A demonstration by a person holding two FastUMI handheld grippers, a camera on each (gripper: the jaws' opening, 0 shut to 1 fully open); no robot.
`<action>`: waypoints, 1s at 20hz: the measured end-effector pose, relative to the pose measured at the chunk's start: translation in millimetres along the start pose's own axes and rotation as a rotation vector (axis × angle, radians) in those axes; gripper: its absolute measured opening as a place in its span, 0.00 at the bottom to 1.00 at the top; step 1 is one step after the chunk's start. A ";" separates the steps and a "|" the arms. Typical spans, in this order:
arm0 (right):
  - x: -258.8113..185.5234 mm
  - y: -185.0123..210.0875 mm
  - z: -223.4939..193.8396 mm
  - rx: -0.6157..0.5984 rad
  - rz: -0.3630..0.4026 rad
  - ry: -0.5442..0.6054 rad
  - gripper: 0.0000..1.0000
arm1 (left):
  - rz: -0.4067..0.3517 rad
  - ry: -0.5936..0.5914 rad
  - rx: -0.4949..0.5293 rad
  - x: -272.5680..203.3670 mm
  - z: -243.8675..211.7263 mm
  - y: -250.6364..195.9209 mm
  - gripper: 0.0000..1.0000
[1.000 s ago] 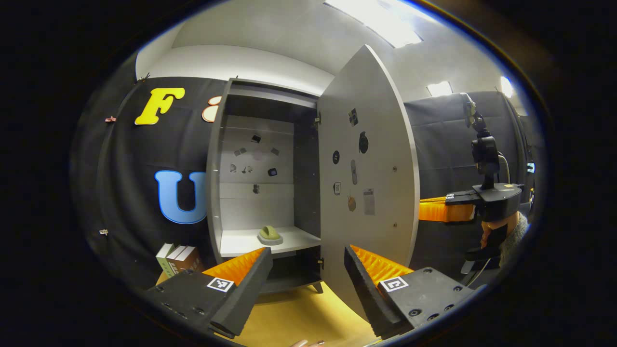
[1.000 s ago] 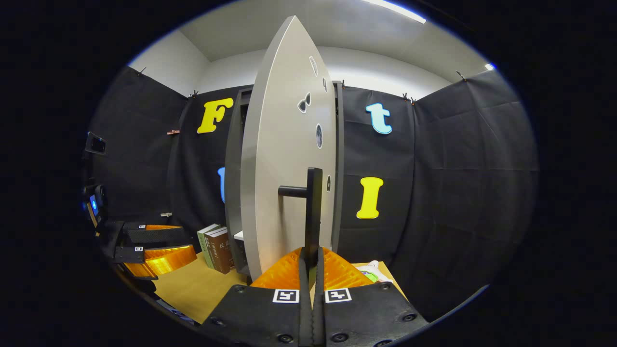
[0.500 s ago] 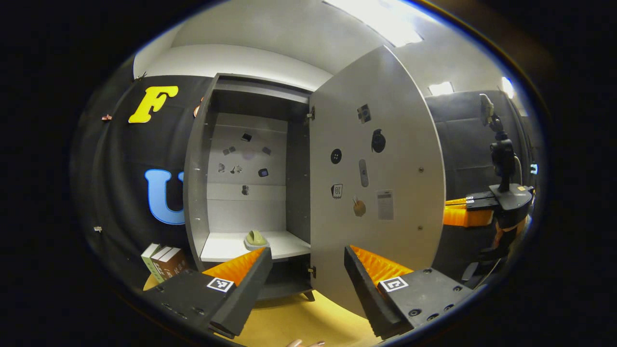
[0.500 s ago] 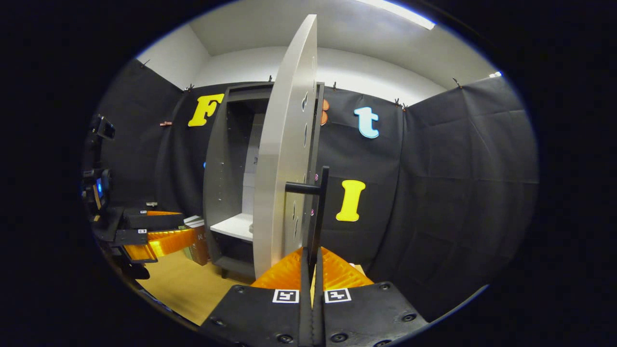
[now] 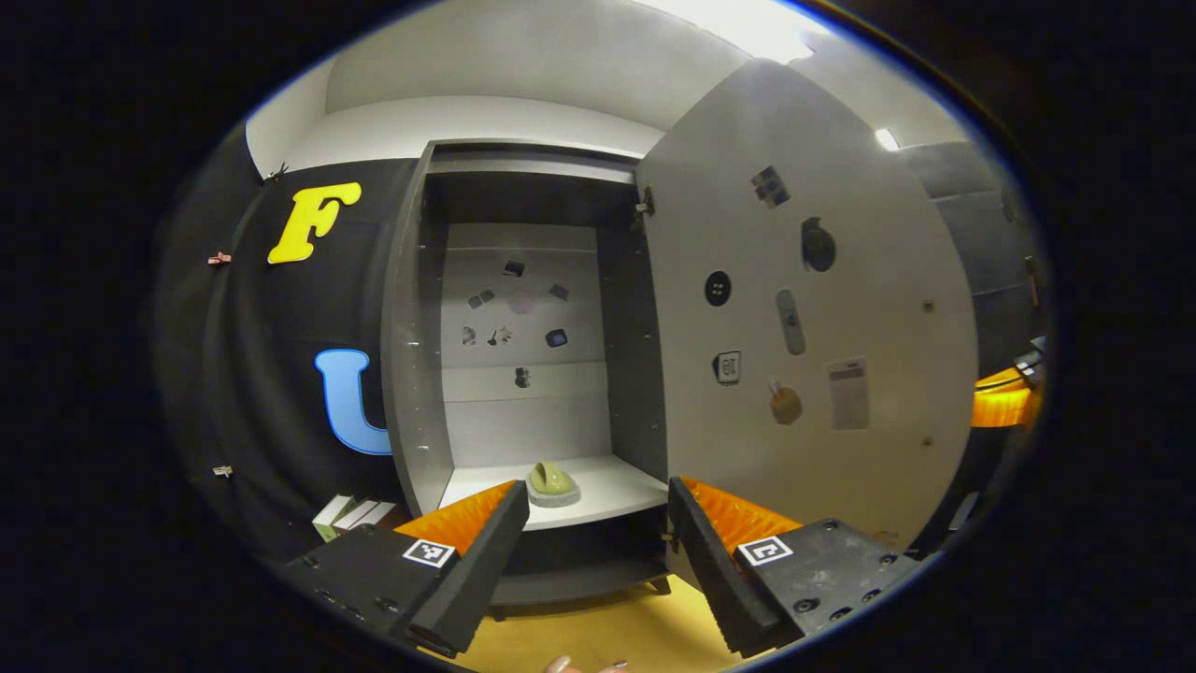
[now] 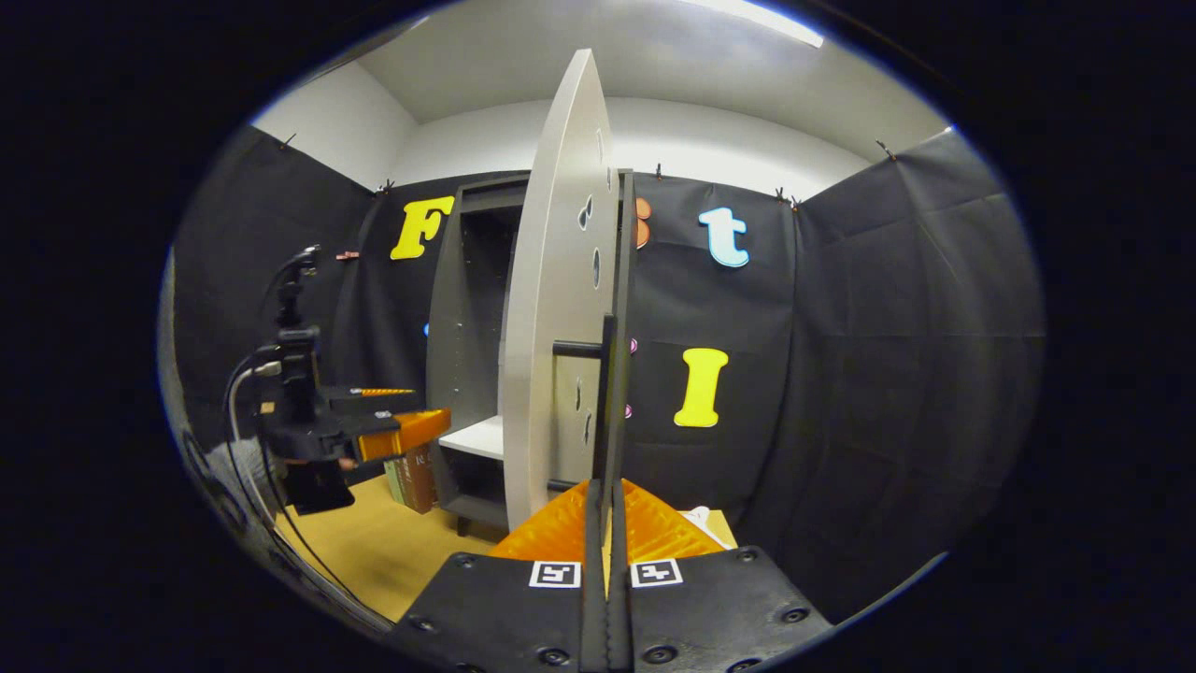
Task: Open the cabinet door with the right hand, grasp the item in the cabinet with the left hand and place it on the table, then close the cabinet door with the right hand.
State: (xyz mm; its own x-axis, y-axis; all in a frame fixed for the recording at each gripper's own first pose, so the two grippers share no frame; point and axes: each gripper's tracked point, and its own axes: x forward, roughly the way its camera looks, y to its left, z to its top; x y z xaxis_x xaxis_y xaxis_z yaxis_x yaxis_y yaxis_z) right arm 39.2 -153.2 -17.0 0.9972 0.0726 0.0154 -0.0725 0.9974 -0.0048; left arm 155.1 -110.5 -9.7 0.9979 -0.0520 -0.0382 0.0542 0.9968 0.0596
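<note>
A small pale green item [image 5: 550, 480] sits on a little grey base on the white shelf [image 5: 607, 486] inside the cabinet [image 5: 416, 374], towards the front of the shelf and nearer its middle than either side wall. Nothing touches it.

In the left gripper view, the left gripper [image 5: 590, 551] hangs in front of the cabinet with its two fingers spread wide apart and nothing between them. The item shows just above the gap, close to the tip of the finger on the left of the view, but it lies well behind the fingers.

The cabinet door [image 5: 804, 336] stands swung wide open on the right of the opening, its pale inner face carrying several small stickers and a paper label. More small stickers dot the cabinet's back panel. The cabinet stands on a yellowish wooden table [image 5: 607, 631]. A few books [image 5: 350, 516] stand on the table just beside the cabinet's left wall.

In the right gripper view, the door is seen almost edge-on. The right gripper [image 6: 605, 523] has its fingers pressed together on the lower part of the dark, upright door handle [image 6: 607, 393]. The left gripper shows farther off at the left of that view, in front of the cabinet opening, with a sleeve [image 6: 238, 472] behind it.
</note>
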 end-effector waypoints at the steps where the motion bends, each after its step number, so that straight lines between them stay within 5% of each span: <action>1: -5.7 -9.4 -3.4 -0.010 -0.012 -0.003 0.05 | 0.037 0.005 0.001 11.5 1.0 8.3 0.94; 3: -8.6 -36.6 -12.7 -0.017 -0.059 0.001 0.03 | 0.073 0.008 -0.007 38.6 4.9 15.3 0.93; 6: -4.2 -81.9 -32.8 0.020 -0.117 0.026 0.73 | 0.076 0.032 -0.008 81.1 6.0 16.3 0.94; 8: 4.2 -102.7 -53.3 0.037 -0.112 0.057 0.89 | 0.066 0.079 -0.037 105.7 -4.3 12.7 0.94; 9: 5.6 -113.0 -64.4 0.036 -0.112 0.084 0.87 | 0.067 0.103 -0.048 117.8 -9.3 11.7 0.94; 10: 15.0 -125.8 -78.8 0.034 -0.120 0.114 0.99 | 0.070 0.131 -0.046 129.6 -16.1 14.0 0.94; 20: 42.8 -187.2 -110.6 0.044 -0.224 0.186 0.98 | 0.100 0.315 0.000 251.5 -72.3 50.4 0.91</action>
State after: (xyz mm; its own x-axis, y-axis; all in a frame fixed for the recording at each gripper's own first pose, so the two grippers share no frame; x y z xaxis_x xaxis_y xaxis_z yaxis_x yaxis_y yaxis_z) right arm 97.2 -337.3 -126.1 0.9739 -0.1473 -0.1728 0.1532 0.9880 0.0215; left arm 406.3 -68.9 -88.5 0.9384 0.0675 -0.3389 -0.0433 0.9960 0.0783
